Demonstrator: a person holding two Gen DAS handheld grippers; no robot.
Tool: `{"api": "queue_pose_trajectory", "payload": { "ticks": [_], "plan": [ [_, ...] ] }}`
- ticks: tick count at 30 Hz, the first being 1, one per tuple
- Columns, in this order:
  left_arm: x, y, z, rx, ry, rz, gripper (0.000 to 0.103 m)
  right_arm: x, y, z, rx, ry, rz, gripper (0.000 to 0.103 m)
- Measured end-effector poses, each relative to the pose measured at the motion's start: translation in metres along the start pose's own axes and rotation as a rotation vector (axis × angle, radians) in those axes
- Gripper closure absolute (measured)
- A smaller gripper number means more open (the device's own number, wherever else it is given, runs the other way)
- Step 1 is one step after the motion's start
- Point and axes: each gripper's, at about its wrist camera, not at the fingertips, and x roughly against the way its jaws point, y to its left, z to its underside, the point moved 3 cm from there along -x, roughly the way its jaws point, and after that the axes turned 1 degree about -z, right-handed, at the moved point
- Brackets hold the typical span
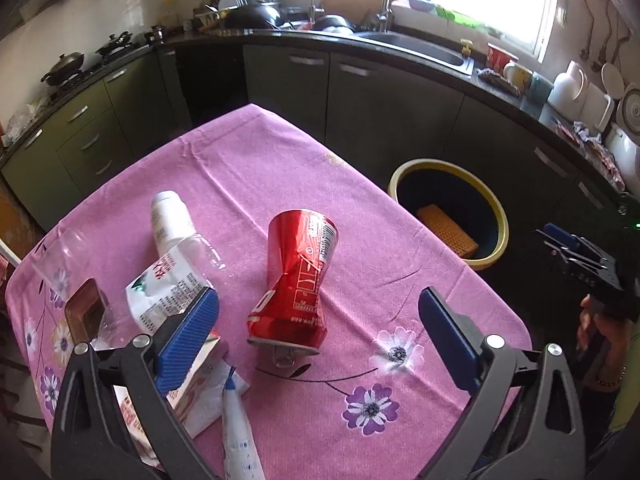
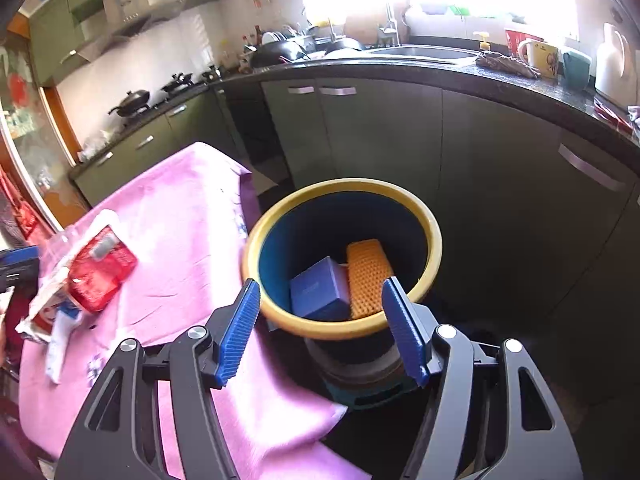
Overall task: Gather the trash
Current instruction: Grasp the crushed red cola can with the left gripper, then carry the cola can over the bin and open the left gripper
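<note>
A crushed red can lies on the pink flowered tablecloth, between the wide-apart blue pads of my left gripper, which is open and hovers above it. Left of the can lie a clear plastic bottle, a printed wrapper, a carton and a white tube. My right gripper is open and empty above the yellow-rimmed blue bin. Inside the bin lie a blue box and an orange waffle-patterned piece. The red can shows blurred at the left.
The bin stands on the floor off the table's right edge. Dark cabinets and a cluttered counter with a sink run behind. A hand holds the other gripper at the right edge. A clear cup lies on the table's left.
</note>
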Motion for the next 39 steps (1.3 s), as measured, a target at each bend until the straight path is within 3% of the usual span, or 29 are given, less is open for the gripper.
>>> {"api": "queue_pose_trajectory", "payload": {
  "ticks": [8, 12, 21, 23, 29, 39],
  "plan": [
    [-0.07, 0.008, -0.017, -0.014, 0.203, -0.005, 0.008, 0.014, 0.002, -0.003, -0.025, -0.017, -0.048, 0.039],
    [-0.085, 0.01, -0.014, -0.033, 0.244, -0.038, 0.009, 0.01, 0.0, 0.0, -0.038, -0.004, -0.056, 0.039],
    [-0.11, 0.021, -0.006, -0.013, 0.324, -0.06, 0.043, 0.01, 0.004, 0.0, -0.046, 0.008, -0.075, 0.039],
    [-0.11, 0.022, -0.005, -0.004, 0.324, -0.045, 0.05, 0.011, 0.005, 0.0, -0.046, 0.007, -0.078, 0.039],
    [-0.103, 0.023, 0.0, 0.016, 0.299, -0.031, 0.053, 0.014, 0.008, -0.002, -0.044, -0.002, -0.086, 0.039],
    [-0.052, 0.004, -0.011, -0.013, 0.191, -0.018, 0.053, 0.027, 0.006, -0.003, -0.045, -0.03, -0.082, 0.039]
  ]
}}
